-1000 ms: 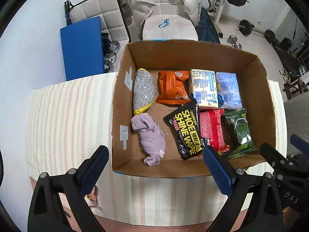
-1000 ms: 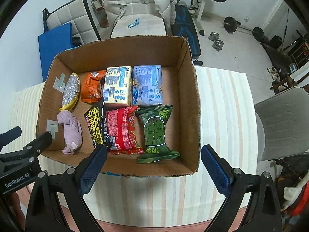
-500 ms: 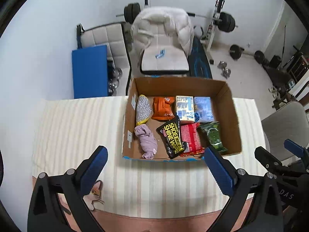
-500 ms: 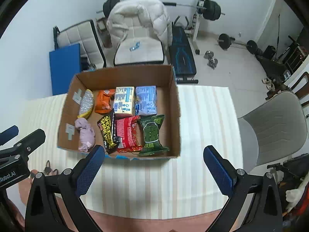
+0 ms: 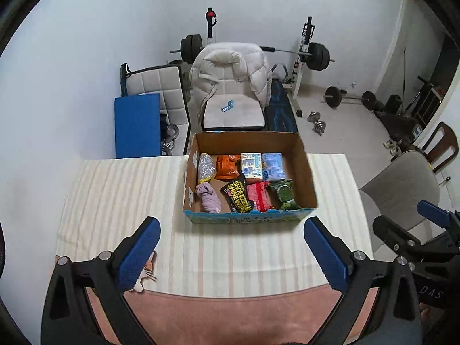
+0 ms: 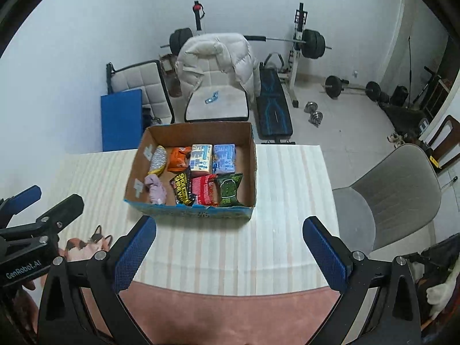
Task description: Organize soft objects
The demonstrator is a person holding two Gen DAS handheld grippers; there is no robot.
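1. The cardboard box [image 5: 304, 169] stands on the striped counter [image 5: 120, 189] and is my landmark; all the soft objects lie inside it.
2. Against its far wall, from left: a glittery pouch [image 5: 206, 167], an orange packet [image 5: 227, 166], a yellow pack [image 5: 251, 165] and a pale blue pack [image 5: 273, 165].
3. Toward its near wall: a lilac cloth [image 5: 208, 197], a black wipe packet [image 5: 237, 197], a red packet [image 5: 258, 197] and a green packet [image 5: 283, 194].
4. The left tongs [image 5: 230, 251] and the right tongs [image 6: 230, 251] hang in front of the box's near wall, both spread wide and holding nothing.
5. The packets look light, squashy and slippery (foil film, I think), so a pinch across the sealed edge seems safest. The cloth is limp; take it at the bunched middle.
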